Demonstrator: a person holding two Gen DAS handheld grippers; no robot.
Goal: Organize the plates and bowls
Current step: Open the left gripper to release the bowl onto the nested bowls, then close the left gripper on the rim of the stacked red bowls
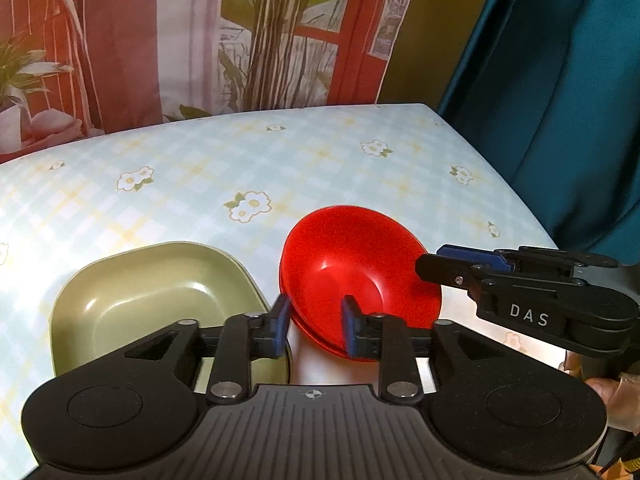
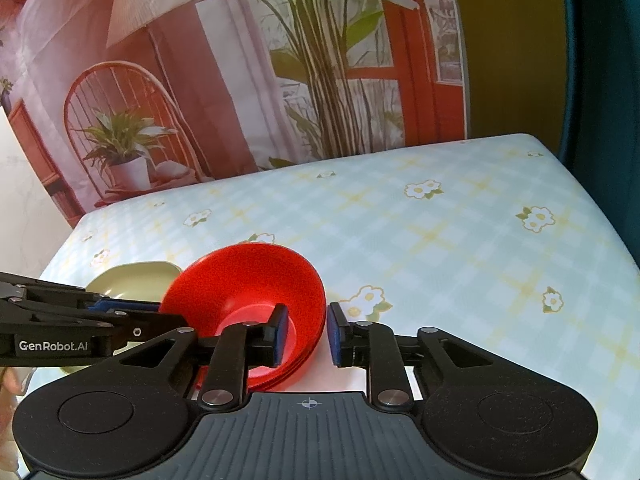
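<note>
Two black handheld grippers w/ blue pads

Left gripper (image 1: 314,330): ribbed grey base, silver screws, "GenRobot.AI" on side. Right gripper (image 2: 307,334): same build, "DAS" marking.

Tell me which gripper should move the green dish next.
Left. The left gripper sits right beside the green dish, jaws parted; the right gripper straddles the far rim of the red bowls.

A printed backdrop (image 2: 224,80) showing a chair, lamp, plants and red window is hanging behind the table (image 2: 440,240), whose checked floral cloth is catching glare. A teal curtain (image 1: 560,100) is hanging rightward.
</note>
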